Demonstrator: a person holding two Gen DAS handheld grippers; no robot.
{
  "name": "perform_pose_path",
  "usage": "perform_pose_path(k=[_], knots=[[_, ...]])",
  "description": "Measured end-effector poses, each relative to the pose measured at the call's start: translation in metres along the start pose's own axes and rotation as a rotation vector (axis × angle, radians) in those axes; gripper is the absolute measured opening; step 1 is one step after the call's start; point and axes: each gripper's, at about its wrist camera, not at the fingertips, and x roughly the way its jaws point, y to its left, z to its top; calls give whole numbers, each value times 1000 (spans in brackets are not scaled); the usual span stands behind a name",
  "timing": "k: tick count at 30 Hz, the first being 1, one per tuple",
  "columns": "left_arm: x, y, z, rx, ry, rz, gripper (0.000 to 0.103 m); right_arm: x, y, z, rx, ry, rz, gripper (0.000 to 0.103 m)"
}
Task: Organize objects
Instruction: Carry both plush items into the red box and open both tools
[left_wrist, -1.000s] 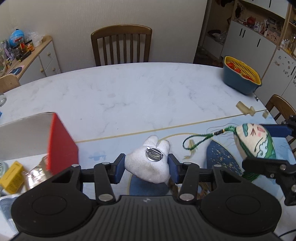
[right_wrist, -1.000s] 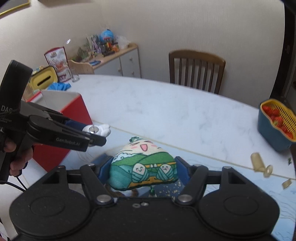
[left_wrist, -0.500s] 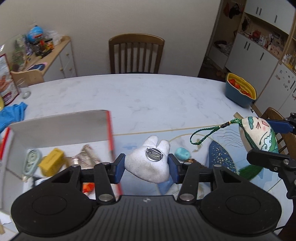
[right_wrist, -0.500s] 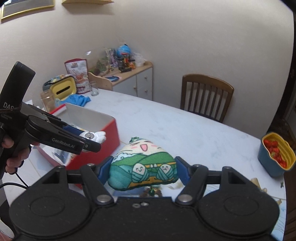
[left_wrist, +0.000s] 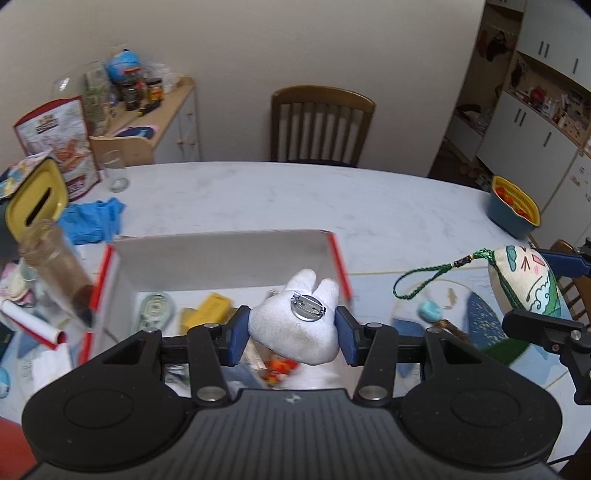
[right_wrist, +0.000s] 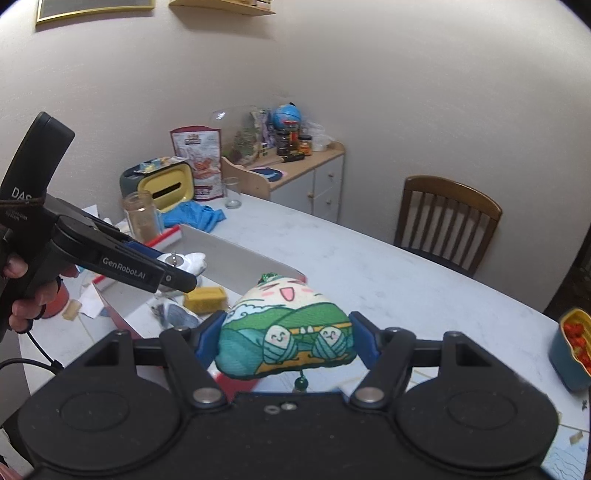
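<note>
White plush brooch (left_wrist: 295, 328) (pin up), green pouch (right_wrist: 286, 332) aloft.

The box (left_wrist: 221, 258) is open on top, so I can reach in. Its tall back wall (left_wrist: 225, 245) blocks the far side. A jar (left_wrist: 55, 266) stands close on the left.

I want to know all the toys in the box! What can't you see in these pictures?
- Left wrist view: the white plush and left gripper hide part of the box floor.
- The orange bits under the plush are blurred.
- Right wrist view: the dumpling plush in the right gripper hides the box's near end.
</note>
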Motion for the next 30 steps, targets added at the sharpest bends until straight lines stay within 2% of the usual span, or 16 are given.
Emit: perform_pose_path(k=[7,14,20,30], knots=[[-5,46,10,-17,-18,43,48,23,27,27,-16,-30,19,69],[12,82,13,-34,-9,102,48,61,51,39,-52,-20,17,69],[45,101,10,-31,36,141,48,106,68,32,-75,43,2,69],[102,105,-2,-3,127,175,48,163,80,8,-76,158,0,70]])
